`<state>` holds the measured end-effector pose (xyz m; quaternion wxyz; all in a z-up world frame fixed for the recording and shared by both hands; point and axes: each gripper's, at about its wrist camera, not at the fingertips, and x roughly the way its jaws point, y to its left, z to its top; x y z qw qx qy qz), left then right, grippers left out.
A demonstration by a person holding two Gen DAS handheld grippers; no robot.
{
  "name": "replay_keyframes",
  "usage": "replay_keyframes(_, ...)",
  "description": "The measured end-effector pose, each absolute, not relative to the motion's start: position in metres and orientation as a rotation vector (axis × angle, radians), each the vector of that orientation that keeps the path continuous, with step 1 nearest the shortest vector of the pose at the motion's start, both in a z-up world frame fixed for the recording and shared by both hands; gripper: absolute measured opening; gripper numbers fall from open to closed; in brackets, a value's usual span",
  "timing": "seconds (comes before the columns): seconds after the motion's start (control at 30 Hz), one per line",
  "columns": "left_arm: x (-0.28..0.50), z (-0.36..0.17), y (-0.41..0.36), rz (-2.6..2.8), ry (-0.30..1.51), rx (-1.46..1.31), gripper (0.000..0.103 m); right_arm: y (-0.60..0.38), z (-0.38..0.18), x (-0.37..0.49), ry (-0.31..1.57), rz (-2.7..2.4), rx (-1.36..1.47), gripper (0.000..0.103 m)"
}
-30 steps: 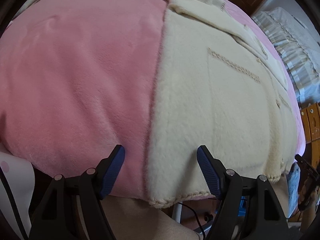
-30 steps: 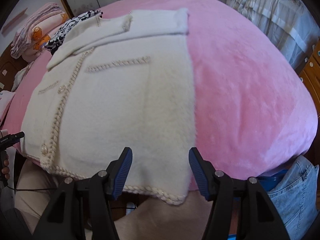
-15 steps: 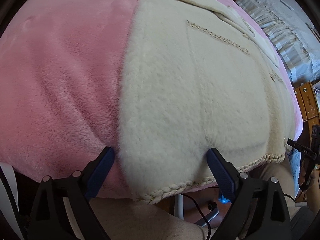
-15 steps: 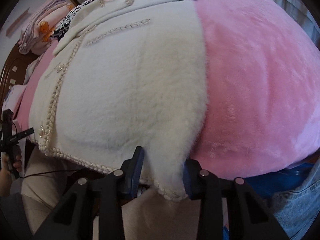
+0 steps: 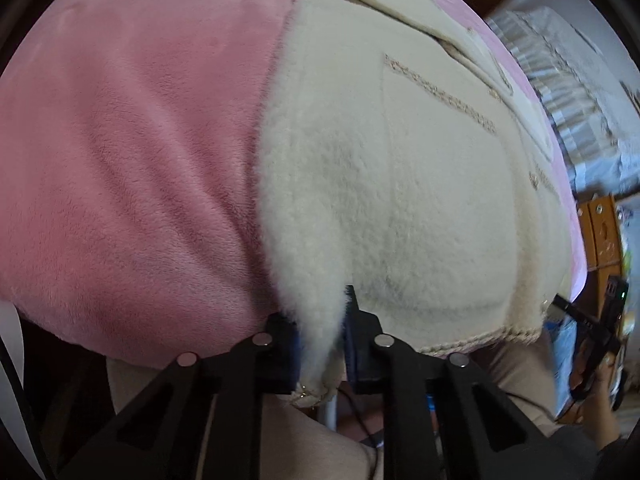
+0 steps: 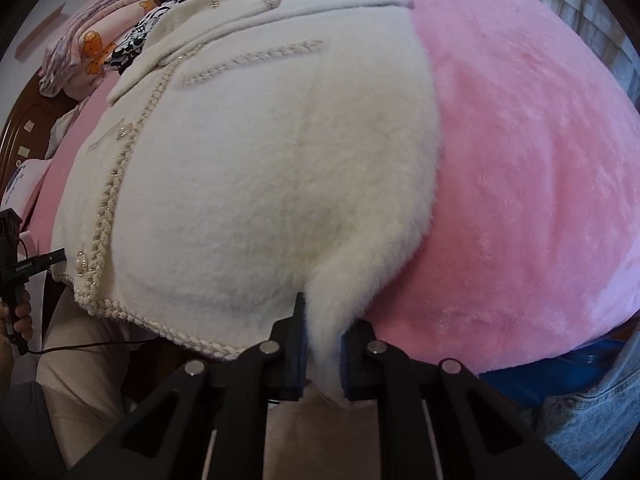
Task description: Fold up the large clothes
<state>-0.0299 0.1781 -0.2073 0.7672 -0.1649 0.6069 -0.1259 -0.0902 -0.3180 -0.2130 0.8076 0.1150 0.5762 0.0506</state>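
The cream jacket (image 6: 256,168) lies flat on the pink bed (image 6: 520,160), its hem at the near edge. The left hand-held gripper (image 5: 320,344) and right hand-held gripper (image 6: 322,354) have just closed, each clamped on 1 bottom corner, likely so the hem can be lifted evenly and folded toward the collar.
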Motion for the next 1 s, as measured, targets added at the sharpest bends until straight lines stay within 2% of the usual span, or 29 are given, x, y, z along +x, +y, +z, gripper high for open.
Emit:
replay_keyframes(0.13,-0.024,-0.191,0.178,-0.36,1.292,-0.509,0.009,-0.32,-0.184,-0.085,1.16,0.151,0.327,0.011)
replay_keyframes(0.47,0.044,-0.101,0.172,-0.48,1.001,-0.808,0.009,-0.357,-0.072,-0.015,0.844,0.274,0.606,0.009)
replay_keyframes(0.6,0.111,-0.085,0.186,-0.402,0.953,-0.848,0.009,-0.382,-0.059,0.045,0.786,0.24,0.713,0.008)
replay_keyframes(0.77,0.208,-0.084,0.198,-0.273,0.948,-0.835,0.01,-0.421,-0.077,0.134,0.788,0.104,0.811,0.008)
replay_keyframes(0.87,0.26,-0.102,0.197,-0.223,1.007,-0.828,0.015,-0.44,-0.106,0.178,0.858,0.029,0.87,0.021)
replay_keyframes(0.93,0.285,-0.117,0.197,-0.192,1.072,-0.77,0.018,-0.446,-0.126,0.197,0.894,0.004,0.904,0.046)
replay_keyframes(1.0,0.303,-0.133,0.188,-0.141,1.126,-0.68,0.02,-0.447,-0.136,0.205,0.906,-0.049,0.84,0.054)
